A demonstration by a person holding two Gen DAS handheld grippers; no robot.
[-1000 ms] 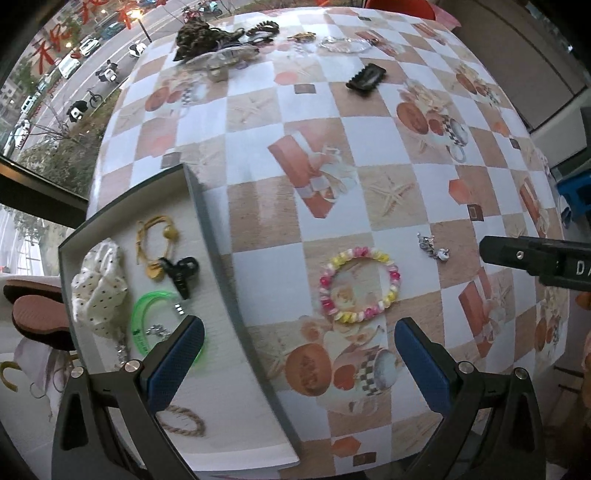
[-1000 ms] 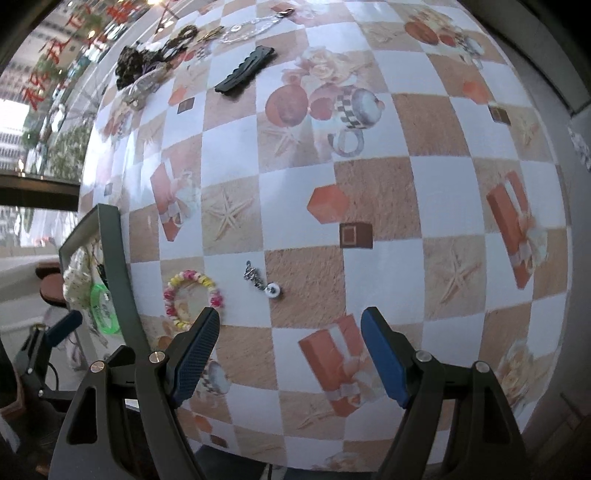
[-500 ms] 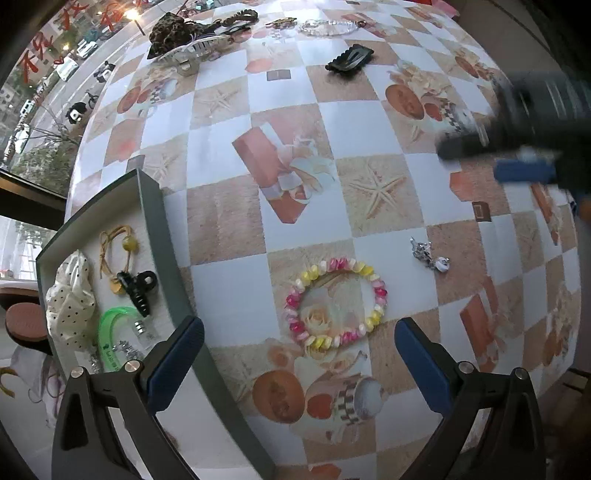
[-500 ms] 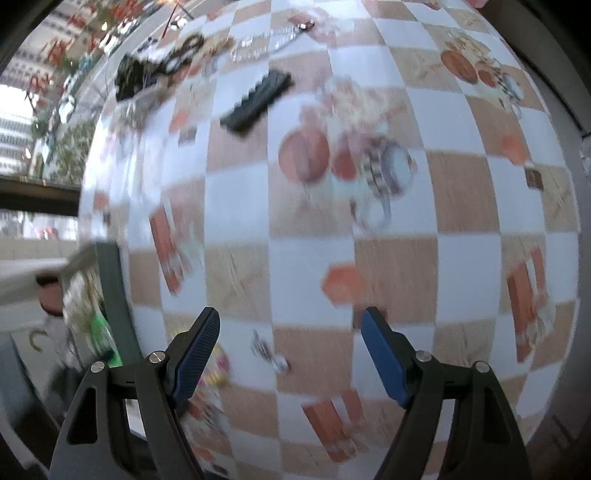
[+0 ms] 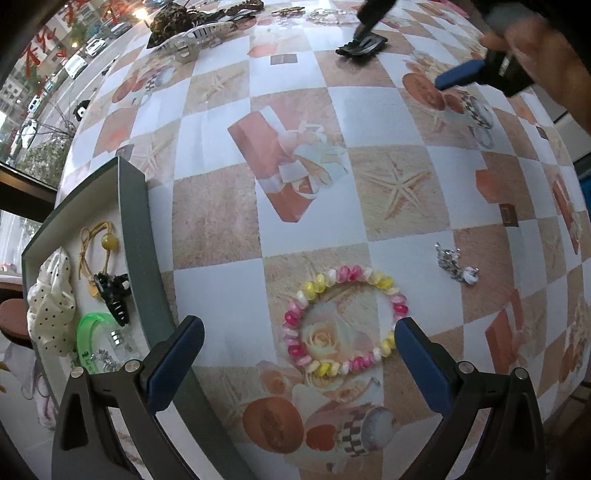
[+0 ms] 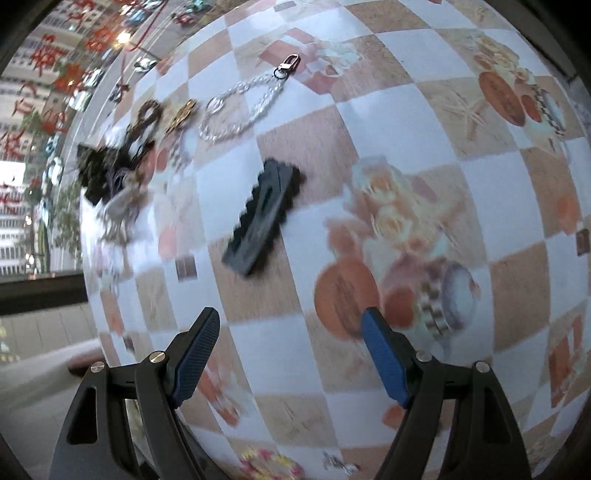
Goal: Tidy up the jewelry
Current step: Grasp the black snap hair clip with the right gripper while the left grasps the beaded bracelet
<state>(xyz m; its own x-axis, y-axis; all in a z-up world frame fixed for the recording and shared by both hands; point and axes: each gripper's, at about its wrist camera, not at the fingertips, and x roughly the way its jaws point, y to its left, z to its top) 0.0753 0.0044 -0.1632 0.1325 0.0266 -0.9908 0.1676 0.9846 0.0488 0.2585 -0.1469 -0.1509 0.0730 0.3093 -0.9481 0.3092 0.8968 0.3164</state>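
My left gripper (image 5: 295, 343) is open and empty, low over a pink and yellow bead bracelet (image 5: 341, 319) that lies between its fingers on the patterned table. A small silver earring (image 5: 454, 264) lies to the bracelet's right. A grey tray (image 5: 136, 236) at the left holds a polka-dot scrunchie (image 5: 51, 302), a black claw clip (image 5: 112, 295), a green bangle (image 5: 90, 332) and a yellow cord tie. My right gripper (image 6: 290, 341) is open and empty, just short of a black hair clip (image 6: 264, 216). It shows at the far side in the left wrist view (image 5: 406, 48).
A silver chain (image 6: 240, 105), dark hair ties (image 6: 144, 118) and a leopard scrunchie (image 5: 173, 22) with a silver claw clip (image 5: 199, 35) lie along the table's far edge. A window with a street view is at the left.
My right gripper has moved away across the table to the black hair clip. My left gripper has come closer over the bead bracelet.
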